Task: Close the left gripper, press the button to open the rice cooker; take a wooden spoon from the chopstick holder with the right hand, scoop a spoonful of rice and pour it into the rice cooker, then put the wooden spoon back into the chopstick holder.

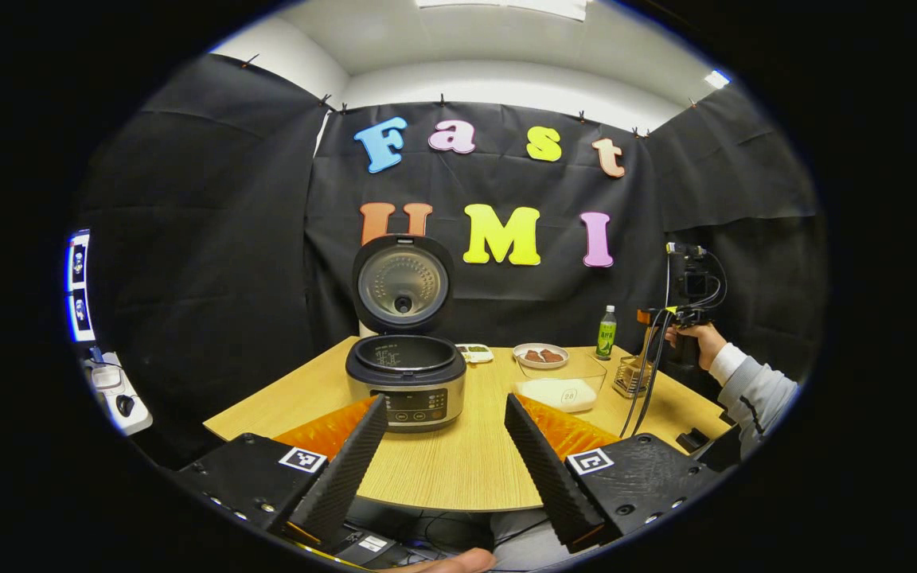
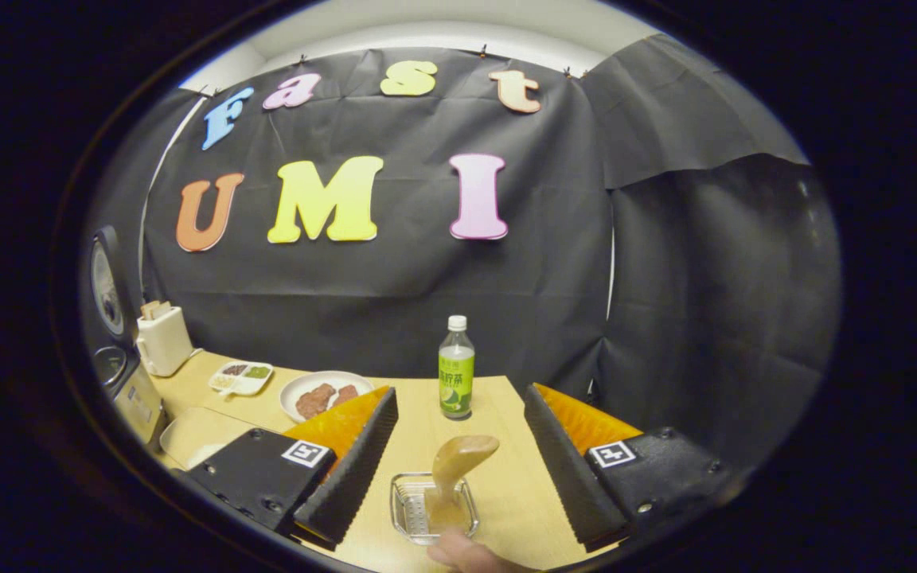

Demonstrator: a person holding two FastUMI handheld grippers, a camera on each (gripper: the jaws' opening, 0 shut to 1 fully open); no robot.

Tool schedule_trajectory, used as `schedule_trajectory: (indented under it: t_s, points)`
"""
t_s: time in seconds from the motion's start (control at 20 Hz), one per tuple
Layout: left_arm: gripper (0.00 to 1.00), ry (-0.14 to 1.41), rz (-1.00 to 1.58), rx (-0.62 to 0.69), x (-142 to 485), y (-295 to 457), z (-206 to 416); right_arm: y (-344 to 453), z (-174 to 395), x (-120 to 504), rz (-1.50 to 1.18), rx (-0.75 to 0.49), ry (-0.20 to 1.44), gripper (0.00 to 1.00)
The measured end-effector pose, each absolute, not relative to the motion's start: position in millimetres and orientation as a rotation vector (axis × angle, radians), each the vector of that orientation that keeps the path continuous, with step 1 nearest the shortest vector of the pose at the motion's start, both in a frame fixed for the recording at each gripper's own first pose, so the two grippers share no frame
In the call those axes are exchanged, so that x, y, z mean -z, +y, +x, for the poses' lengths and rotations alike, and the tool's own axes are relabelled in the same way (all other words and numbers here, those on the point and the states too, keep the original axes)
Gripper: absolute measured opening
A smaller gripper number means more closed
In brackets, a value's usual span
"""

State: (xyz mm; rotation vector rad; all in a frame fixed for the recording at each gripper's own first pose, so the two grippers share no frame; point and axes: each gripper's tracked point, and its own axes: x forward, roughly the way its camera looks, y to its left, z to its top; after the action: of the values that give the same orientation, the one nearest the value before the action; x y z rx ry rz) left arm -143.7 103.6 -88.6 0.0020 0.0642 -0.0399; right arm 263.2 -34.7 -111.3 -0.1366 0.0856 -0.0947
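Cooker [image 1: 406,380] lid's up, so right claw [image 2: 458,469], jaws wide, is hovering w/ spoon [image 2: 458,465] between them — needing to close on it next.

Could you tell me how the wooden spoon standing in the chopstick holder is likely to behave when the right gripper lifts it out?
The wooden spoon looks rigid, so it probably won't bend. It leans loosely in the clear chopstick holder, so it may tilt or swing when pinched. The holder looks light and might lift or tip with it.

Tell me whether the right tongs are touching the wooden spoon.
Apart. In the right gripper view, the right tongs stand open, with bare gaps either side of the wooden spoon standing in the clear holder.
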Motion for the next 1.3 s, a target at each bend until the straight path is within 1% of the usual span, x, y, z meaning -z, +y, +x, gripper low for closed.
schedule_trajectory:
  t_s: [0.35,0.5,0.85,1.0,1.2,1.3]
  points:
    - [0.95,0.081,-0.003,-0.001,80.5,112.3,-109.2,-31.5,223.8,81.3,-0.108,0.102,0.082,1.00]
    - [0.95,0.061,0.018,-0.050,62.8,122.4,-91.9,-20.7,199.0,70.4,-0.070,0.085,0.090,1.00]
    - [0.95,0.017,0.049,-0.080,2.0,116.1,-54.5,1.2,131.1,44.1,-0.064,0.043,0.032,1.00]
    - [0.95,-0.004,0.059,-0.072,-20.6,107.3,-31.7,0.2,110.6,46.6,-0.057,0.040,0.023,1.00]
    - [0.93,-0.020,0.065,-0.063,-44.4,99.3,1.2,-14.3,100.0,57.7,-0.109,0.060,0.043,1.00]
    - [0.93,-0.034,0.060,-0.069,-58.7,99.0,21.3,-13.8,94.9,60.0,-0.108,0.033,0.053,1.00]
